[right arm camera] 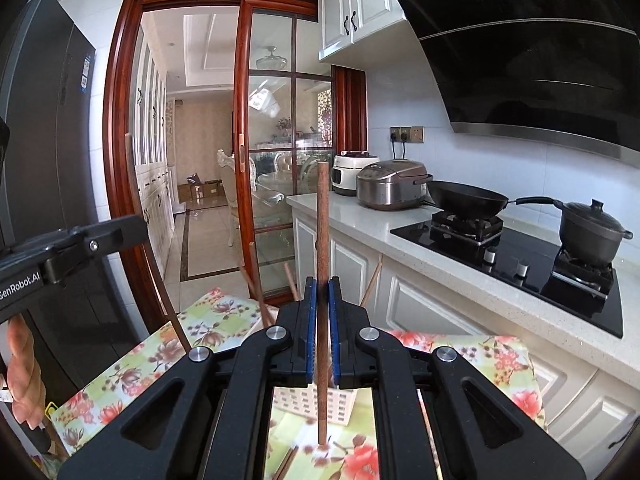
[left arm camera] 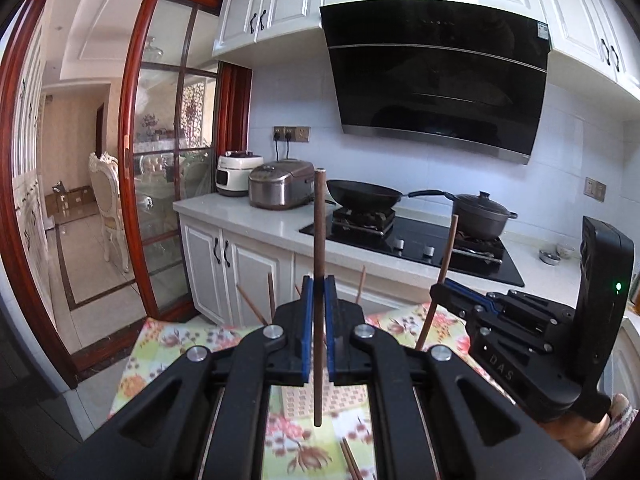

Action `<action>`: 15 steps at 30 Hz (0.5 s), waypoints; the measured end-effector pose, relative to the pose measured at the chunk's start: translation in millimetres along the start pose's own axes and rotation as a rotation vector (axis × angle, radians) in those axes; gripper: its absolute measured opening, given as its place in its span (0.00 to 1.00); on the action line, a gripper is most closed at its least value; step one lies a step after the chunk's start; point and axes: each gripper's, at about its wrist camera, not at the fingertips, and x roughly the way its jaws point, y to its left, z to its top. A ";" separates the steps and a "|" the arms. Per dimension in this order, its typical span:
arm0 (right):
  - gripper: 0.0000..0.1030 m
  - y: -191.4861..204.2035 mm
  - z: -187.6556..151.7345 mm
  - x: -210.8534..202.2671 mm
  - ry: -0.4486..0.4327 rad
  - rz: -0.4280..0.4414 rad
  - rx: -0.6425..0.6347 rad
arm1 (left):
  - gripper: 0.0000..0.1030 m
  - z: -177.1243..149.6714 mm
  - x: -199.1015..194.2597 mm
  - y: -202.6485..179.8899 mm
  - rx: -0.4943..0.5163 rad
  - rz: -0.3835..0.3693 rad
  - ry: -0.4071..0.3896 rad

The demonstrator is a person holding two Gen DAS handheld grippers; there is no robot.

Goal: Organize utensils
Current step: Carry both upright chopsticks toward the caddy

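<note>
Two dark brown wooden chopsticks are being held upright, one per gripper. The left gripper's chopstick is standing vertical, pinched at about mid-length, its lower end hanging above the floral cloth. The right gripper's chopstick is standing upright too, clamped near the middle, tip just over the cloth. More chopsticks are sticking up tilted from a white perforated holder sitting on the cloth. Another pair of chopsticks is lying flat on the cloth, partly hidden.
</note>
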 end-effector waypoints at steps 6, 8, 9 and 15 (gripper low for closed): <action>0.06 -8.8 19.4 22.1 -0.005 -0.012 0.006 | 0.05 22.8 31.5 2.2 -0.007 0.014 -0.008; 0.06 -12.8 25.7 30.0 -0.009 -0.008 0.020 | 0.05 27.3 41.5 3.5 -0.007 0.021 -0.013; 0.06 -14.6 27.1 32.9 -0.009 -0.007 0.026 | 0.05 29.1 47.0 4.5 -0.009 0.023 -0.014; 0.06 -18.5 31.3 57.1 0.001 0.001 0.048 | 0.05 32.9 73.2 17.2 -0.033 0.042 -0.013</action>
